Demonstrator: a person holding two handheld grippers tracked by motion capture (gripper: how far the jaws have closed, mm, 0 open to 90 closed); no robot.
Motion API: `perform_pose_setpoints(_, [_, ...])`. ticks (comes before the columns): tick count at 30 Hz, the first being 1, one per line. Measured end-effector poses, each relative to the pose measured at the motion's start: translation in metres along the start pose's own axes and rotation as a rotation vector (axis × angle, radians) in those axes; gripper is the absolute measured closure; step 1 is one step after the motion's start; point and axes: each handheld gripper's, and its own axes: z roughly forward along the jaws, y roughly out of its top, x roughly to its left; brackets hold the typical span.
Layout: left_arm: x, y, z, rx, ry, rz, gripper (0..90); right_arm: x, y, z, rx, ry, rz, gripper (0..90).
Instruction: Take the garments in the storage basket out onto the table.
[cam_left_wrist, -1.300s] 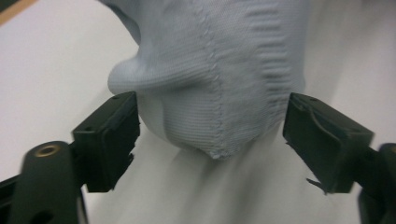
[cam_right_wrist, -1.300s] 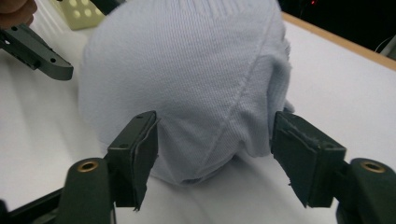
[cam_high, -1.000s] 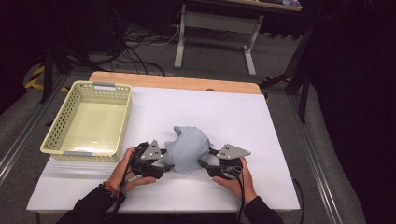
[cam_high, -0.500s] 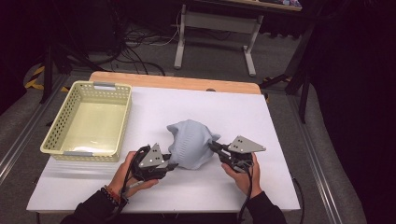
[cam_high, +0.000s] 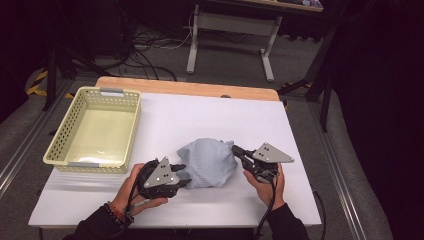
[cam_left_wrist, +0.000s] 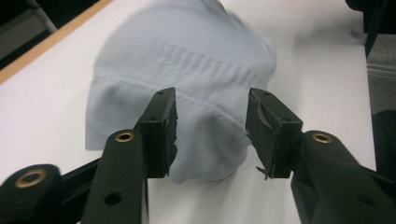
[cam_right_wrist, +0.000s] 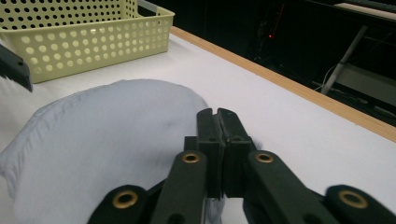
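A pale blue knitted cloth (cam_high: 207, 162) lies bunched in a mound on the white table (cam_high: 165, 120). My right gripper (cam_high: 235, 149) is at its right upper corner, shut on the cloth's edge and holding that side raised. In the right gripper view the jaws (cam_right_wrist: 217, 112) are pressed together, with cloth (cam_right_wrist: 102, 154) bulging to their left. My left gripper (cam_high: 182, 172) sits at the cloth's near left side. Its jaws (cam_left_wrist: 211, 98) have just been opening. The cloth (cam_left_wrist: 187, 60) shows in the gap, but the pads do not press on it.
A pale yellow perforated basket (cam_high: 55, 145) stands at the table's left and shows in the right gripper view (cam_right_wrist: 93, 46). The table's wooden far edge (cam_high: 190, 87) runs behind. Metal frame legs and cables are on the floor beyond.
The right gripper has closed on the cloth's edge and risen, pulling the flat cloth up into a mound. The left gripper has also lifted slightly beside the cloth.
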Motion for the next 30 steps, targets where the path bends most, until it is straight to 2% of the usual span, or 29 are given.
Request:
perform_pose_setpoints(1, [0.001, 0.000, -0.003, -0.005, 0.017, -0.009, 50.4, 0.000, -0.003, -0.006, 0.010, -0.018, -0.010, 84.5])
perform_pose_setpoints(4, [0.004, -0.001, -0.008, -0.002, 0.040, -0.007, 44.9, 0.000, -0.006, -0.011, 0.011, -0.020, 0.006, 77.2])
perform_pose_setpoints(6, [0.006, -0.003, -0.012, 0.000, 0.049, -0.006, 40.6, 0.003, -0.007, -0.015, 0.023, -0.008, 0.008, 71.3])
perform_pose_setpoints(8, [0.007, -0.006, -0.014, 0.009, 0.062, -0.009, 36.3, 0.010, -0.008, -0.018, 0.045, 0.001, -0.017, 68.4])
perform_pose_setpoints(11, [0.007, -0.008, -0.016, 0.014, 0.079, -0.007, 32.7, 0.018, -0.011, -0.020, 0.058, 0.027, -0.026, 67.9])
perform_pose_setpoints(12, [0.007, -0.012, -0.019, 0.020, 0.095, -0.006, 30.8, 0.029, -0.016, -0.021, 0.082, 0.059, -0.036, 64.9])
perform_pose_setpoints(13, [0.007, -0.012, -0.019, 0.020, 0.095, -0.006, 29.5, 0.029, -0.016, -0.021, 0.082, 0.059, -0.036, 64.9])
perform_pose_setpoints(14, [0.007, -0.014, -0.021, 0.026, 0.109, -0.007, 27.8, 0.037, -0.021, -0.021, 0.101, 0.081, -0.042, 59.5])
perform_pose_setpoints(17, [0.007, -0.018, -0.021, 0.035, 0.123, -0.011, 24.1, 0.051, -0.028, -0.019, 0.137, 0.100, -0.063, 49.7])
perform_pose_setpoints(19, [0.008, -0.020, -0.021, 0.043, 0.131, -0.013, 22.0, 0.057, -0.032, -0.017, 0.158, 0.101, -0.075, 42.2])
perform_pose_setpoints(21, [0.008, -0.021, -0.020, 0.046, 0.134, -0.016, 20.1, 0.062, -0.036, -0.013, 0.173, 0.122, -0.069, 35.3])
perform_pose_setpoints(24, [0.010, -0.025, -0.015, 0.059, 0.144, -0.021, 20.0, 0.070, -0.040, -0.006, 0.213, 0.102, -0.106, 26.4])
perform_pose_setpoints(26, [0.011, -0.027, -0.013, 0.069, 0.142, -0.021, 20.0, 0.072, -0.043, -0.001, 0.229, 0.101, -0.117, 25.8])
perform_pose_setpoints(30, [0.012, -0.029, -0.010, 0.079, 0.141, -0.022, 19.9, 0.073, -0.049, 0.006, 0.271, 0.061, -0.153, 33.7])
